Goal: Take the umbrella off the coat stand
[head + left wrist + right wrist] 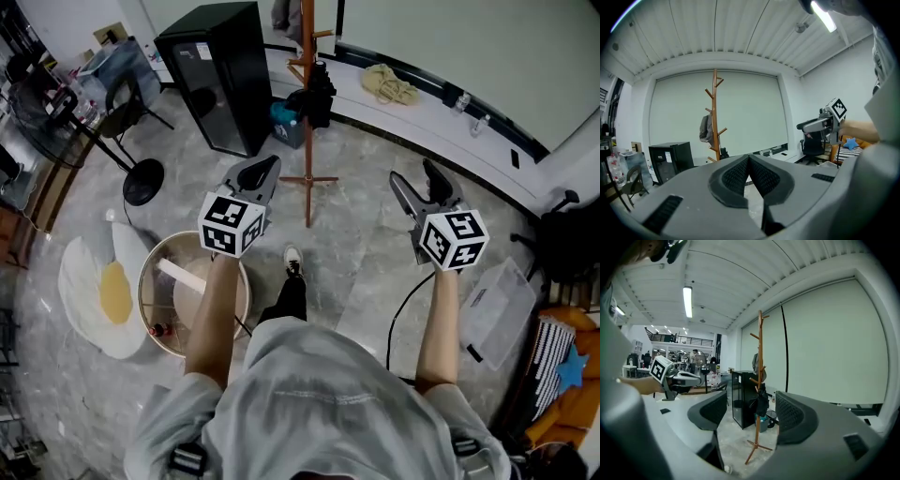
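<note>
Umbrella [315,96] hangs low on coat stand [307,169], both grippers well short of the stand: right gripper [412,176] jaws spread empty, ready to grab, left gripper [269,167] jaws clenched on nothing, likely idle.

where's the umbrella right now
Head view, top centre: the black umbrella hangs on the wooden coat stand, just right of the black cabinet.

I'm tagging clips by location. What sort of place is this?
Probably an office or lab workspace: an office chair, a black cabinet near the coat stand, and strip lights overhead.
</note>
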Demonstrator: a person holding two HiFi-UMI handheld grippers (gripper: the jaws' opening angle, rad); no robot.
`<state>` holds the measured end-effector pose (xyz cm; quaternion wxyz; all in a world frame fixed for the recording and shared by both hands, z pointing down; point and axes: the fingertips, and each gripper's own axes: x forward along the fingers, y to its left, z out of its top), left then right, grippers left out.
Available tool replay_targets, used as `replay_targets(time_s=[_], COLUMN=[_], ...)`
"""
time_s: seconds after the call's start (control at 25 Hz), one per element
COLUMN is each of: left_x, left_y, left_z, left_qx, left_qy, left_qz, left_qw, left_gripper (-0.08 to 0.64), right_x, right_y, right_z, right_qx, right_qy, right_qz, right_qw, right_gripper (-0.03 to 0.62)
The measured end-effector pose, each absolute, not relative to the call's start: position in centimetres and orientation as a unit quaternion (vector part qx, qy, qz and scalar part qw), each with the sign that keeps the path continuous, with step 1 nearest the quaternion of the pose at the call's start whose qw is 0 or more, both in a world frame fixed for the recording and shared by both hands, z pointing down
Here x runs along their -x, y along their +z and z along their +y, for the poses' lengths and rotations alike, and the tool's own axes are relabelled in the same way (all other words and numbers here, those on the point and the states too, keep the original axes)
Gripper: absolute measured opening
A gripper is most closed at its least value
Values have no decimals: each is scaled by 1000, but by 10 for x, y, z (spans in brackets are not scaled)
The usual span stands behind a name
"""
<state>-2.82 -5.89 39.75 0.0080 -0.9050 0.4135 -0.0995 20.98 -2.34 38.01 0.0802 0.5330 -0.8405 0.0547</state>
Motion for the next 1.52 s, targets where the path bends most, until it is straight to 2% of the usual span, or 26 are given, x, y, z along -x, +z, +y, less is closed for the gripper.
replay_targets(time_s=[0.36, 0.52, 0.64, 0.88, 1.24, 1.36, 1.44, 1.52], left_x=[33, 36, 41, 58, 76, 80, 79, 77], left_y=[425, 437, 445, 472, 507, 514, 515, 513], left_z=[-208, -275, -317, -375, -411, -412, -413, -412], left_qx=[906, 910, 911, 901, 871, 862, 859, 858], left_qy=[-115, -127, -132, -153, -177, -181, -181, -180], left_qz=[408, 394, 392, 404, 451, 465, 470, 473], left_qw=[14, 10, 0, -34, -83, -92, -93, -92], left_gripper=[14, 14, 14, 14, 14, 14, 14, 14], right_x=[-185, -157, -143, -114, -84, -77, -75, -75], right_y=[391, 417, 445, 521, 627, 635, 635, 633], right_z=[-188, -264, -317, -406, -466, -473, -475, -475], right_qx=[-521, -506, -496, -461, -423, -417, -409, -403], right_qy=[75, 71, 81, 130, 130, 123, 121, 117], right_qz=[-846, -851, -853, -862, -865, -867, -871, -873], right_qw=[84, 122, 140, 168, 238, 244, 245, 247], right_gripper=[314, 314, 319, 379, 403, 392, 339, 322])
